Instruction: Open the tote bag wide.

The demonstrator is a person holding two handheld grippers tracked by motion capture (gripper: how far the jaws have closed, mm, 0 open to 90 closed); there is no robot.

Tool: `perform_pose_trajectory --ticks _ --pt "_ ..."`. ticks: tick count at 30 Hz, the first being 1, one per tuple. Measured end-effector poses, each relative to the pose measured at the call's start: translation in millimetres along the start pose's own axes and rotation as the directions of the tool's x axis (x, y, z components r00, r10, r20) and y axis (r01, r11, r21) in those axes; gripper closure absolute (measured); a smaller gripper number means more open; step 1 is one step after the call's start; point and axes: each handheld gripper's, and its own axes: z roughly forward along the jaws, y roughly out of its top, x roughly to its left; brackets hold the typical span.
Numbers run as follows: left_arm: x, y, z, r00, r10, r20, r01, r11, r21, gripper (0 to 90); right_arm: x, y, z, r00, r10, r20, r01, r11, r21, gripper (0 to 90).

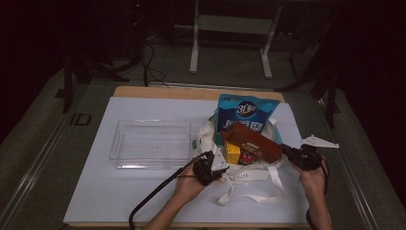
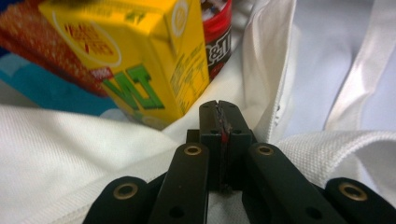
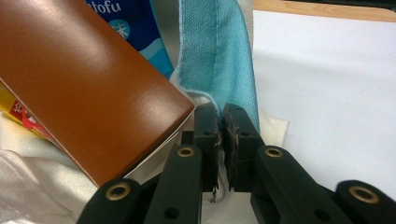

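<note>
My left tool (image 2: 219, 109) is pinched fully closed at the near rim of the white tote bag (image 1: 249, 173) on the desk (image 1: 143, 191), seemingly nipping its cloth. My right tool (image 3: 220, 122) clamps the bag's far edge with its teal lining (image 3: 219, 51). Inside stand a yellow carton (image 2: 140, 60), a brown box (image 3: 84, 88) and a blue pouch (image 1: 244, 112)

High view dim and grainy; background nearly black, only the white tabletop (image 1: 143, 191) catches light from above. Soft shadows, no hard glare. Left gripper view bright, yellow carton (image 2: 140, 56) slightly blurred near the lens, top edge smeared. Right gripper view sharper, broad sheen on the brown box (image 3: 84, 79), black fingers (image 3: 208, 135) underexposed.
</note>
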Motion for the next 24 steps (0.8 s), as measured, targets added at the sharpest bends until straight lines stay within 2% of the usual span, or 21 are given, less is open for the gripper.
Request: perform_pose_trajectory --ticks 3,16,18,21,24 --pt "1.6 -4.1 4.0 0.9996 -0.027 0.001 0.027 0.9996 -0.009 89.9 -0.2 -0.1 0.6 1.0 0.0 -0.001 0.0 1.0 -0.001 84.7" --pt "6.6 -12.4 21.2 0.9974 -0.07 0.018 0.069 0.996 0.056 90.0 -3.0 -2.5 2.9 0.9998 0.013 -0.013 -0.013 1.0 -0.004 84.7" --pt "6.5 -12.7 20.7 0.9972 -0.072 0.019 0.071 0.9961 0.052 90.0 -2.6 -2.5 2.5 0.9999 0.01 -0.012 -0.01 1.0 -0.004 84.7" --pt "8.3 -12.2 15.5 0.9961 -0.072 0.051 0.07 0.9967 0.041 89.5 -1.8 -1.7 2.3 0.9999 0.007 -0.008 -0.007 1.0 -0.005 84.6" --pt "9.2 -8.0 7.3 0.9962 -0.054 0.068 0.052 0.9982 0.028 86.9 -0.9 -1.7 1.5 1.0 0.004 -0.005 -0.004 1.0 -0.007 84.6"
